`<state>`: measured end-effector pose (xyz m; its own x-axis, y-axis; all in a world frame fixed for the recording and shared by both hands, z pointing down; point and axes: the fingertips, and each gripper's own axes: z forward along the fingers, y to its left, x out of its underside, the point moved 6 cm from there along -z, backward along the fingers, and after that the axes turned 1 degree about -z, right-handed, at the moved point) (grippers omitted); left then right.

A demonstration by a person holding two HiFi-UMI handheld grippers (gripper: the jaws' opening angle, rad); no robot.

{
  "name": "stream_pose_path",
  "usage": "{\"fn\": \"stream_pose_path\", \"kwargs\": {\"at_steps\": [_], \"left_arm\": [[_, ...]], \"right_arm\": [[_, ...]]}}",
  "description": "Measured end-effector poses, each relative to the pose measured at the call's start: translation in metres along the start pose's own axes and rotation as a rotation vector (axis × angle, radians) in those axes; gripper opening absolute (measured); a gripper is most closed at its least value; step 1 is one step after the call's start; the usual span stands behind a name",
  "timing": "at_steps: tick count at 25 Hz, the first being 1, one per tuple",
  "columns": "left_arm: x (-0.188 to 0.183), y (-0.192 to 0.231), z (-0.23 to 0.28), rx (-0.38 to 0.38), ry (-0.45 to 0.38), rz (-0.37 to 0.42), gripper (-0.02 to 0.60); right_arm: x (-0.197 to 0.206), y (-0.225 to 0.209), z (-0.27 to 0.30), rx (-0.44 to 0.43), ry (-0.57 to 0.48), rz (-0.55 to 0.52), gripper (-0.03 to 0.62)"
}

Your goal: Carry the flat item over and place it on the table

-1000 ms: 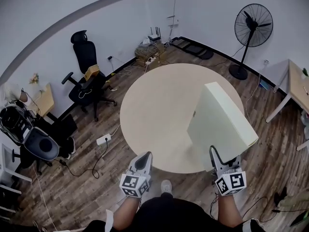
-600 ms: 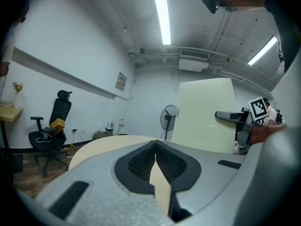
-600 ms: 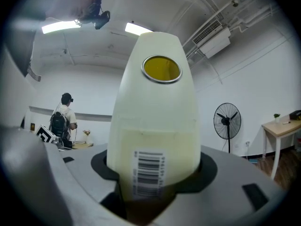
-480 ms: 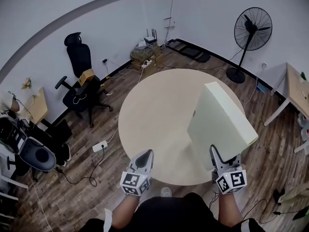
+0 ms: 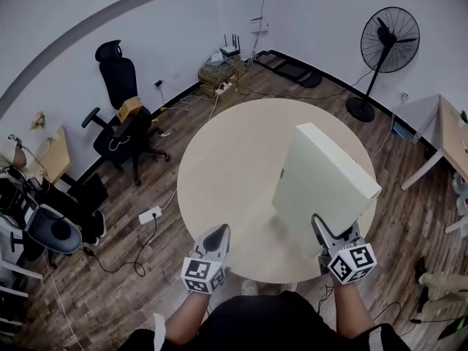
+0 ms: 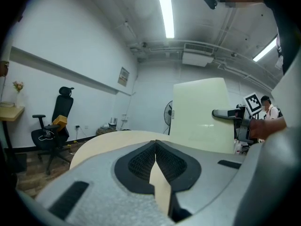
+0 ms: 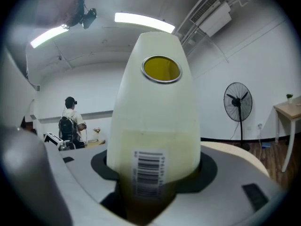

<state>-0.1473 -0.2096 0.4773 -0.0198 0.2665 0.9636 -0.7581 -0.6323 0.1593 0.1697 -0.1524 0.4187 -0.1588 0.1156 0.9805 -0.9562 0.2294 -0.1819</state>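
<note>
A pale cream flat box (image 5: pixel 322 185) is held up on edge over the right part of the round beige table (image 5: pixel 227 174). My right gripper (image 5: pixel 335 234) is shut on its near bottom edge. In the right gripper view the flat box (image 7: pixel 157 112) fills the gap between the jaws, with a barcode label and a yellow round mark on its narrow side. My left gripper (image 5: pixel 217 240) hangs over the table's near edge, shut and holding nothing. From the left gripper view, the flat box (image 6: pixel 202 114) stands to the right above the table (image 6: pixel 108 142).
A black office chair (image 5: pixel 124 115) stands left of the table. A standing fan (image 5: pixel 384 50) is at the back right. A wooden desk (image 5: pixel 453 134) sits at the far right edge. Cables and a power strip (image 5: pixel 151 214) lie on the wood floor at the left.
The box and my right gripper have shifted a little left, further over the table. The view has moved forward, so the table sits nearer. The left gripper keeps its place.
</note>
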Motion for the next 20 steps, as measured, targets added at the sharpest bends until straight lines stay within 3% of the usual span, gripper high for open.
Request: {"fn": "stream_pose_path", "kwargs": {"at_steps": [8, 12, 18, 20], "left_arm": [[0.005, -0.014, 0.010, -0.031, 0.011, -0.012, 0.006], [0.012, -0.026, 0.012, -0.061, 0.028, -0.019, 0.006], [0.014, -0.037, 0.018, -0.078, 0.039, 0.034, 0.006], [0.016, -0.040, 0.017, -0.095, 0.040, 0.032, 0.006]], "right_arm": [[0.067, -0.025, 0.013, -0.137, 0.203, 0.316, 0.288], [0.103, -0.037, 0.015, -0.253, 0.321, 0.511, 0.285], [0.144, -0.039, 0.032, -0.404, 0.439, 0.794, 0.282], [0.158, -0.041, 0.040, -0.489, 0.465, 0.856, 0.282]]}}
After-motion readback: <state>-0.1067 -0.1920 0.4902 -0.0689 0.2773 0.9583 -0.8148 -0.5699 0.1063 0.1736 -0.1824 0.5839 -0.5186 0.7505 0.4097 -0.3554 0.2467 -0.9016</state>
